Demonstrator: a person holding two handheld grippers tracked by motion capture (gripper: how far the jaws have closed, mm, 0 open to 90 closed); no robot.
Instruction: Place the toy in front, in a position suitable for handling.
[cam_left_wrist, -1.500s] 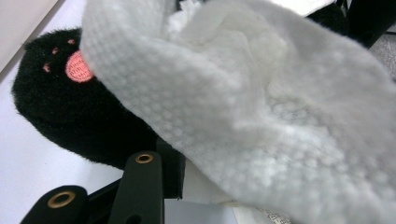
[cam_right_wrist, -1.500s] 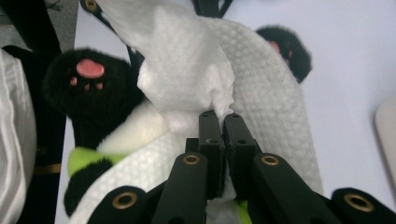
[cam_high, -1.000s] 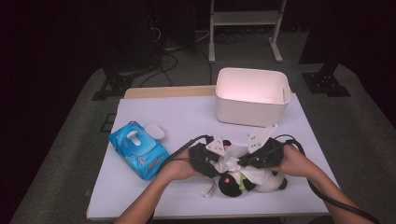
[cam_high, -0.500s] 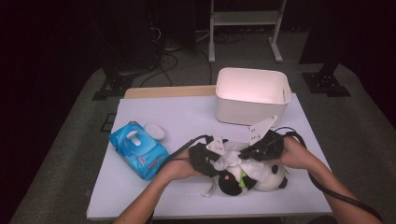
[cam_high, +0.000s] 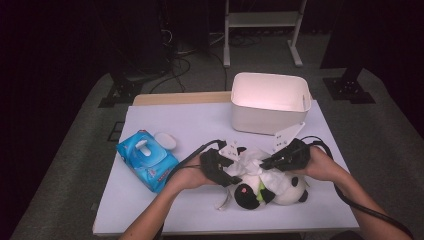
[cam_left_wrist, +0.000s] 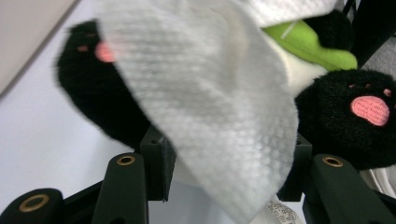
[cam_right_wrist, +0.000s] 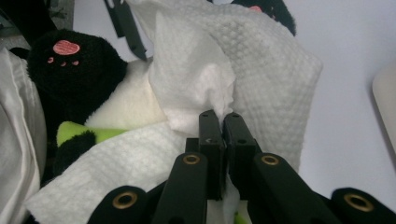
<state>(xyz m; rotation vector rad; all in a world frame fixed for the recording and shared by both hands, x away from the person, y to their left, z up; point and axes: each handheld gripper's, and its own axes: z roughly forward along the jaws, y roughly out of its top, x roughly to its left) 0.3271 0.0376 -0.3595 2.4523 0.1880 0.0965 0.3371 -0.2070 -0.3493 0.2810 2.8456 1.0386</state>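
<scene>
White wipe (cam_right_wrist: 261, 70) drapes over the toy panda (cam_high: 272, 187) near the bin (cam_high: 268, 102); right gripper (cam_right_wrist: 219, 123) fingers pinch it for wiping, while left gripper (cam_left_wrist: 229, 158) fingers, apart, steady the panda.

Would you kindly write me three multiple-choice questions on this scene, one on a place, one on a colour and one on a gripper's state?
1. Where is the white bin?
A. at the table's far right
B. on the floor
C. on the wipes pack

2. What colour is the wipes pack?
A. red
B. blue
C. yellow

3. How is the right gripper?
A. wide open
B. shut on the white wipe
C. holding the bin

Answers: 1 A, the high view shows it behind the panda toy; 2 B, its wrapper is blue; 3 B, the right gripper view shows the fingers pinching the cloth.
</scene>
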